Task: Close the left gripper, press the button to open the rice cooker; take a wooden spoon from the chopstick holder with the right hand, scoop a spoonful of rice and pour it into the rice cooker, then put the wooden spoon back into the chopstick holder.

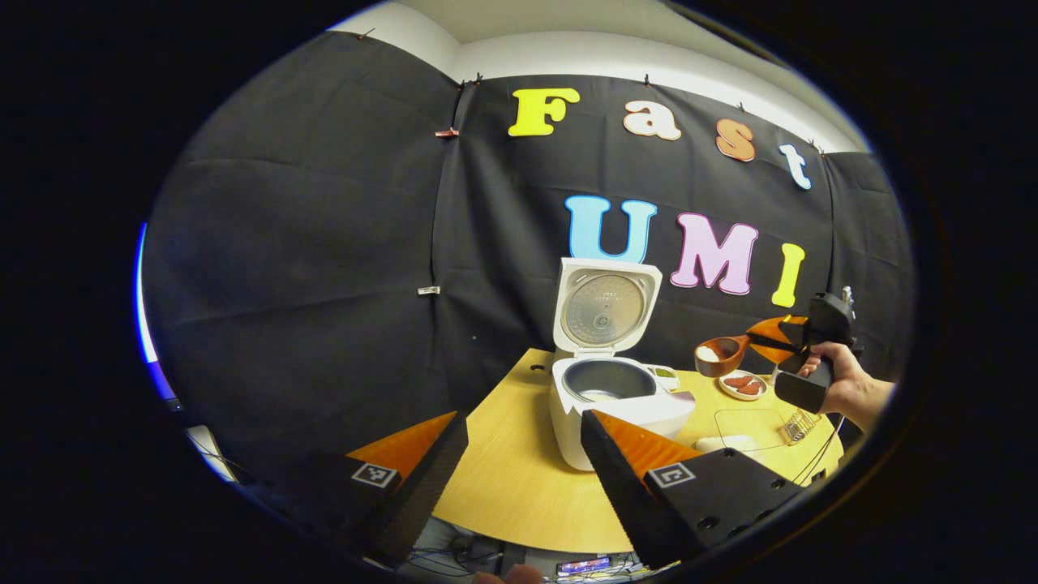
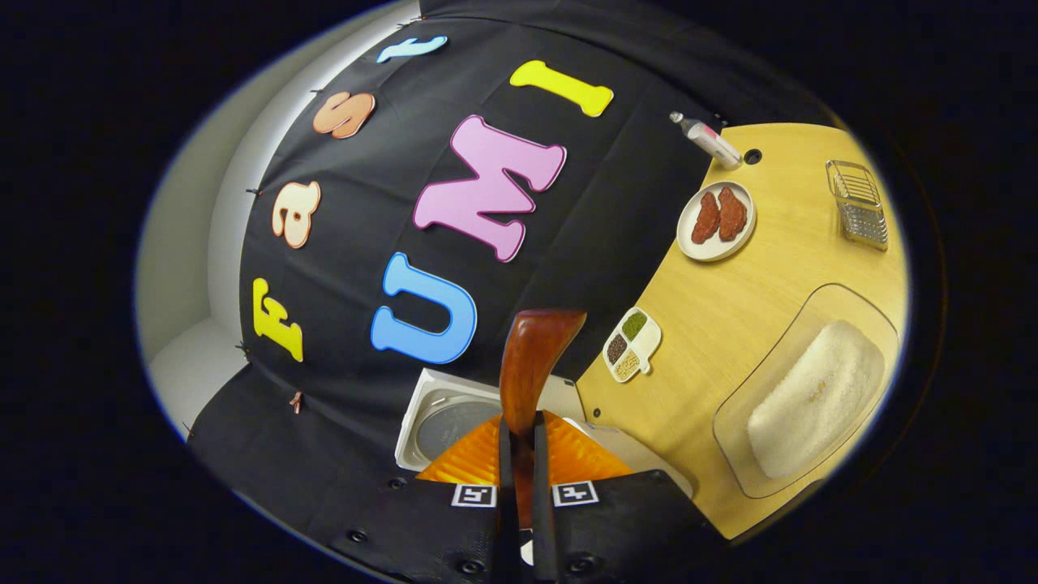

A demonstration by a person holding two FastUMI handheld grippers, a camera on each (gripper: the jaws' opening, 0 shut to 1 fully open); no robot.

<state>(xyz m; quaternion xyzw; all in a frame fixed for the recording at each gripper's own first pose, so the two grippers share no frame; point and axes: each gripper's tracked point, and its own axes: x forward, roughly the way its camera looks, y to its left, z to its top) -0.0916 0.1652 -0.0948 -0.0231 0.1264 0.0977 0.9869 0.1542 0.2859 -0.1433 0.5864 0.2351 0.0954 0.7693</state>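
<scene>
Right gripper (image 2: 519,442): fingers pressed together on the handle of the wooden spoon (image 2: 531,357), clamping it from both sides. Its own view looks along the handle, so the bowl is foreshortened and its contents cannot be seen there. In the left gripper view the same gripper (image 1: 780,341), held by a hand (image 1: 843,381), keeps the spoon (image 1: 722,355) level in the air to the right of the rice cooker, with white rice in the bowl.

Left gripper (image 1: 523,450): fingers spread wide apart, holding nothing, low over the near table edge.

Rice cooker (image 1: 616,389): white, on the wooden table (image 1: 503,478), lid (image 1: 604,304) standing upright, inner pot exposed; what lies at the bottom of the pot is hard to make out. In the right gripper view it is mostly hidden behind the fingers.

Clear tray (image 2: 811,389): holds a mound of rice.

Divided dish (image 2: 632,345): three compartments of grains.

Plate (image 2: 717,219): two reddish pieces, kind unclear.

Wire basket (image 2: 858,203): near the table's far edge.

Bottle (image 2: 707,139): lying by the cloth wall.
</scene>
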